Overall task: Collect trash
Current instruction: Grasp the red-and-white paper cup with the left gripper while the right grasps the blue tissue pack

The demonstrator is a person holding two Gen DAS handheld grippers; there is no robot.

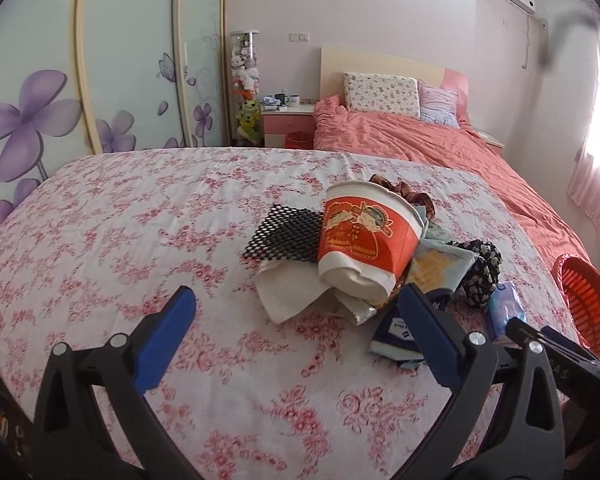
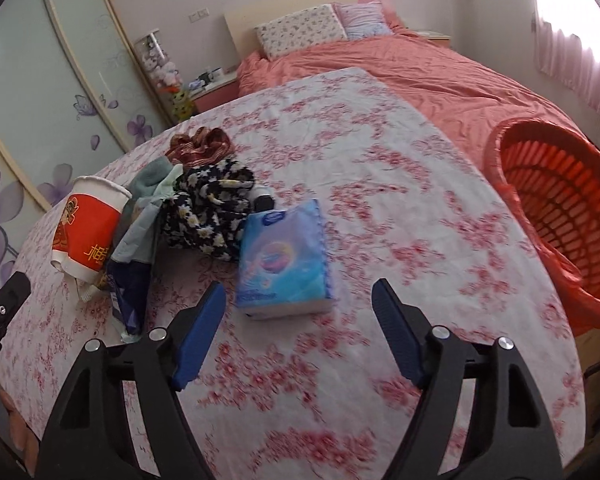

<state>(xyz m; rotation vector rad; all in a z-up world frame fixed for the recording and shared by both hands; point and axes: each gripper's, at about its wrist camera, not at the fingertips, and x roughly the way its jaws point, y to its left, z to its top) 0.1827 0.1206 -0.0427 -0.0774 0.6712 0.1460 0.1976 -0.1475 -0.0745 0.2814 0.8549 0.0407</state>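
Note:
A pile of litter lies on the flowered bed cover (image 1: 140,220). In it are a tilted red and white paper cup (image 1: 368,232), a black mesh sheet (image 1: 288,236), a crumpled white paper (image 1: 288,288) and a dark blue wrapper (image 1: 396,332). My left gripper (image 1: 296,304) is open just short of the pile, with its right finger (image 1: 424,328) over the wrapper. A blue tissue pack (image 2: 284,264) lies flat right ahead of my open right gripper (image 2: 300,292); nothing is between its pads. The cup (image 2: 88,232) stands left of it.
An orange slatted basket (image 2: 560,208) sits at the cover's right edge. A black floral cloth (image 2: 212,208) and a brown scrunchie (image 2: 200,144) lie in the pile. Beyond are a salmon bed (image 1: 420,140), a nightstand (image 1: 288,120) and wardrobe doors (image 1: 120,60).

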